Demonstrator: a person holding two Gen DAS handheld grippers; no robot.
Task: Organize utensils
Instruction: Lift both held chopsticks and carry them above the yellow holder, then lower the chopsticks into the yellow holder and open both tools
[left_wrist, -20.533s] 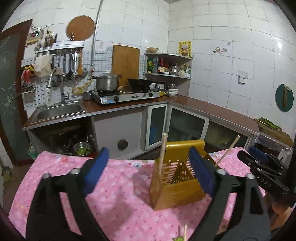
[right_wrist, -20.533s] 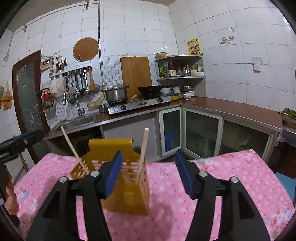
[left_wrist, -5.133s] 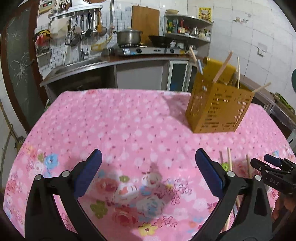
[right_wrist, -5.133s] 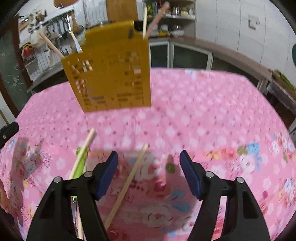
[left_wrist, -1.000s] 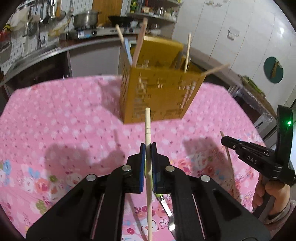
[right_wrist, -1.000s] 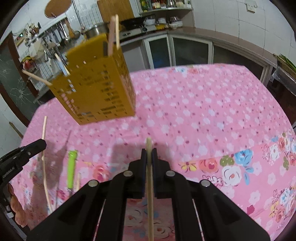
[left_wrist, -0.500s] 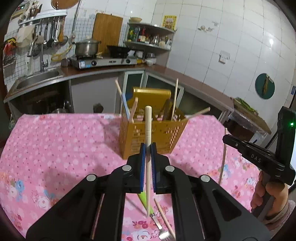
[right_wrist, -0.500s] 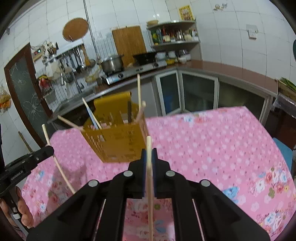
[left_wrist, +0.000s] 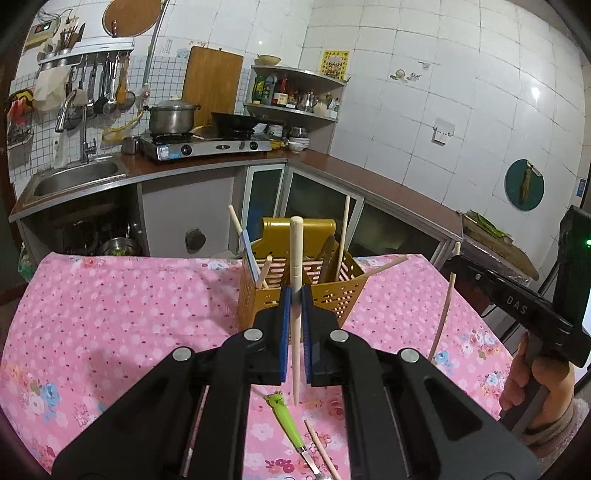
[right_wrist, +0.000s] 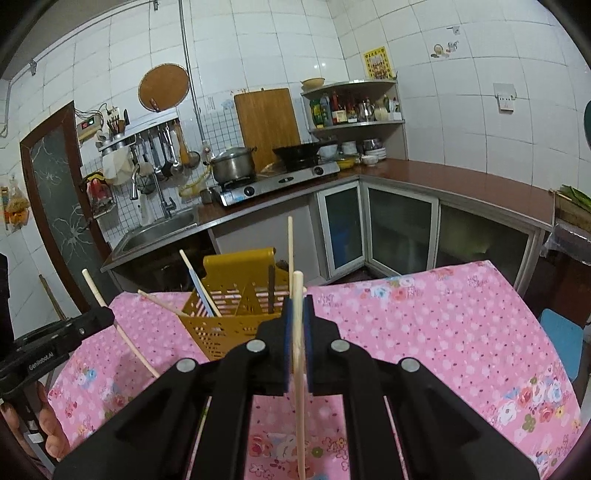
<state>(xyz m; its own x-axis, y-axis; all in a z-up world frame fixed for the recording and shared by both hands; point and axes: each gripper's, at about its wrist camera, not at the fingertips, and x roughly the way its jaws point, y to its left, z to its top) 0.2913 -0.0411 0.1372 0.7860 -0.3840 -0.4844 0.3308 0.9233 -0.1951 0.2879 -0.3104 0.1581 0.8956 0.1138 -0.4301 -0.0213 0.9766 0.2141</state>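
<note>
Left wrist view only: green frog-headed utensil (left_wrist: 285, 417) lying on the pink floral table (left_wrist: 110, 314) below the jaws, a loose chopstick (left_wrist: 322, 448) just beside it; round teal wall plaque (left_wrist: 523, 184); a hand (left_wrist: 535, 384) gripping the right hand-held gripper (left_wrist: 456, 266) at the frame's right edge.

Right wrist view only: dark door (right_wrist: 59, 206) at left; blue seat (right_wrist: 563, 343) past the table's right edge; the left hand-held gripper (right_wrist: 105, 314) seen from the side, fingers (right_wrist: 51, 424) under it.

Both views: yellow perforated utensil holder (left_wrist: 299, 295) standing upright on the table, several chopsticks and a dark-handled piece inside, leaning at mixed angles.

Left hand-held gripper: blue pads clamped on one wooden chopstick (left_wrist: 295, 295), held near upright, its lower tip clear of the cloth.

Right hand-held gripper: pads clamped on another chopstick (right_wrist: 298, 350), also near upright, running down past the frame's bottom edge.

Change against one second earlier: both hand-held grippers have risen and tipped up toward level, so the holder now sits lower in frame with its open top visible and the kitchen wall fills the upper half. Grip unchanged on both. Five seconds earlier both stood wide open and empty.
</note>
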